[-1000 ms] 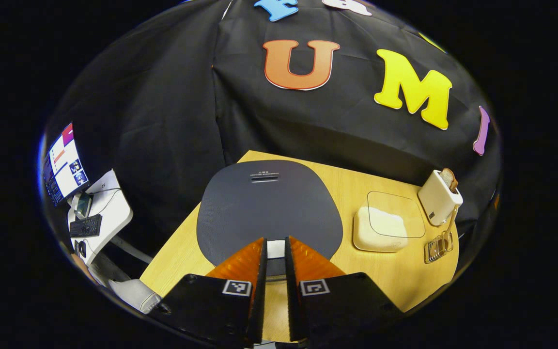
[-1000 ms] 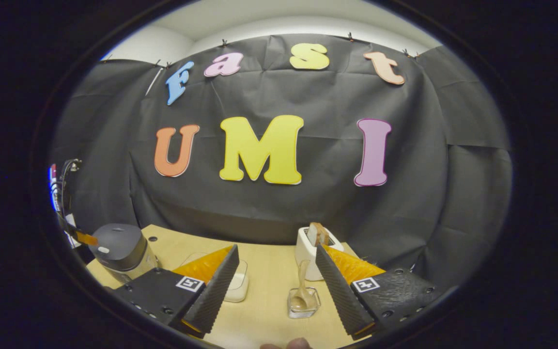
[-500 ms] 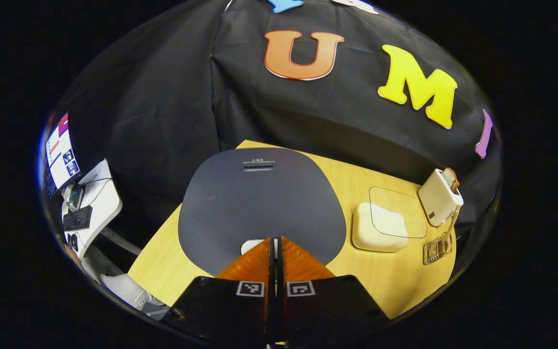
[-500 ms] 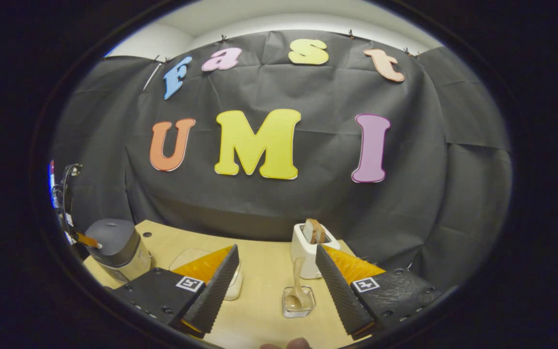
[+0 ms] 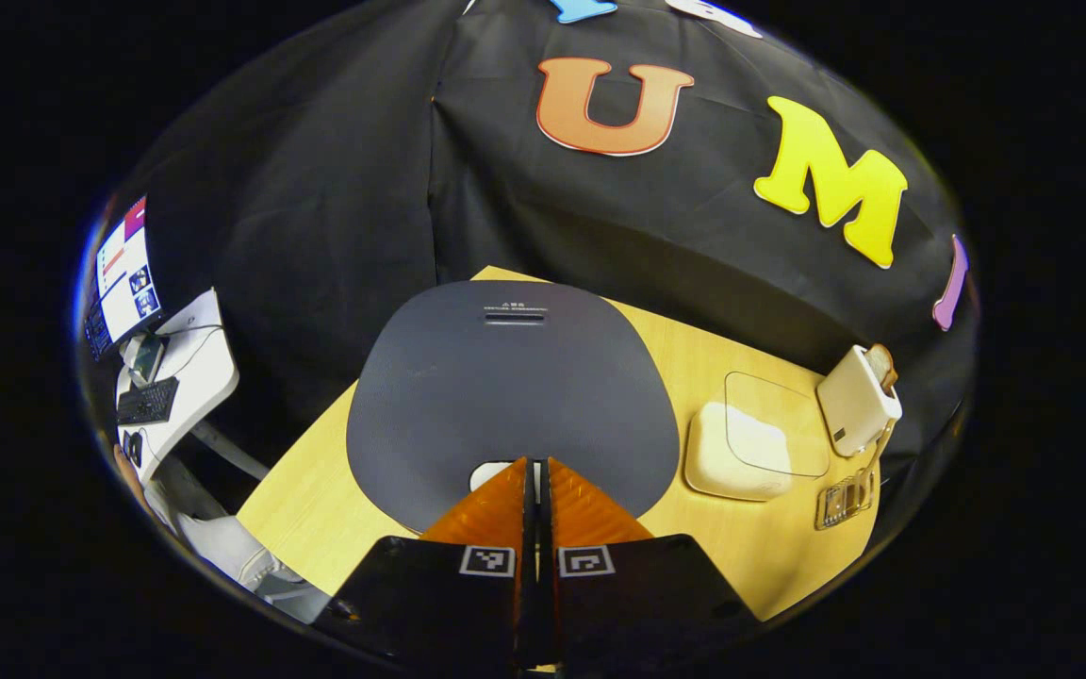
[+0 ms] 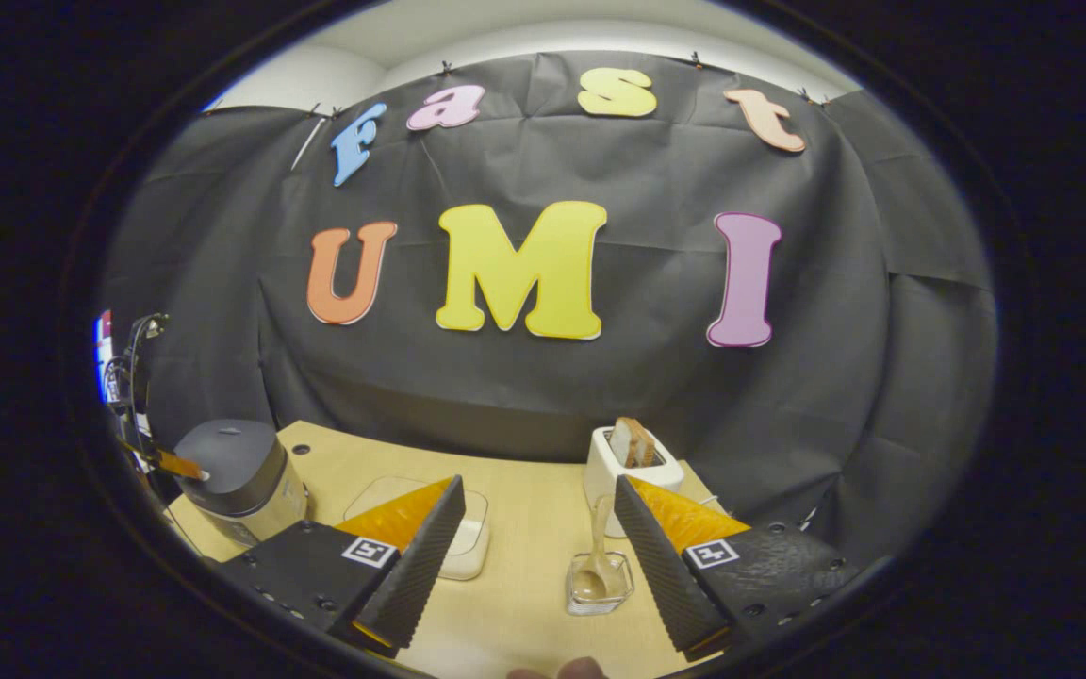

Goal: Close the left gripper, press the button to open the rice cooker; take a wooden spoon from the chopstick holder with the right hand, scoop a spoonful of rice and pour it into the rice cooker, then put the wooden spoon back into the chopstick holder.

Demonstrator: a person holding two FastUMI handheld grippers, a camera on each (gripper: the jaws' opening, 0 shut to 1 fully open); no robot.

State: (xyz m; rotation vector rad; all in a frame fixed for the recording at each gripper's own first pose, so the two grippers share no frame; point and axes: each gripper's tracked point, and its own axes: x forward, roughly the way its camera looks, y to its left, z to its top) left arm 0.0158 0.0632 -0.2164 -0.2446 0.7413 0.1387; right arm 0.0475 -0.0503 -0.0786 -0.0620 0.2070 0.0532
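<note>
1. left gripper (image 5: 535, 464): fingers pressed together, nothing held, tips right over the white button (image 5: 485, 474) at the near edge of the rice cooker (image 5: 513, 387) lid; contact w/ button can't tell
2. rice cooker lid down, dark grey, on the wooden table (image 5: 317, 500)
3. beside the cooker, on the far side from the monitor, a white rice container (image 5: 730, 451) w/ clear lid
4. past that container from the cooker: clear chopstick holder (image 5: 843, 498), white toaster (image 5: 856, 401) w/ bread slice just behind it
5. right gripper (image 6: 539, 514): fingers spread wide, nothing btwn them, hovering above the table near edge, well apart from the cooker
6. in right gripper view the chopstick holder (image 6: 600, 583) sits just ahead btwn the fingers, wooden spoon (image 6: 595, 558) standing in it, bowl down, handle leaning toward the toaster (image 6: 626, 476)
7. rice container (image 6: 468, 547) btwn holder and cooker (image 6: 234, 476), partly behind the gripper's finger
8. off the table past the cooker: desk w/ keyboard (image 5: 147, 404) and monitor (image 5: 121, 283)
</note>
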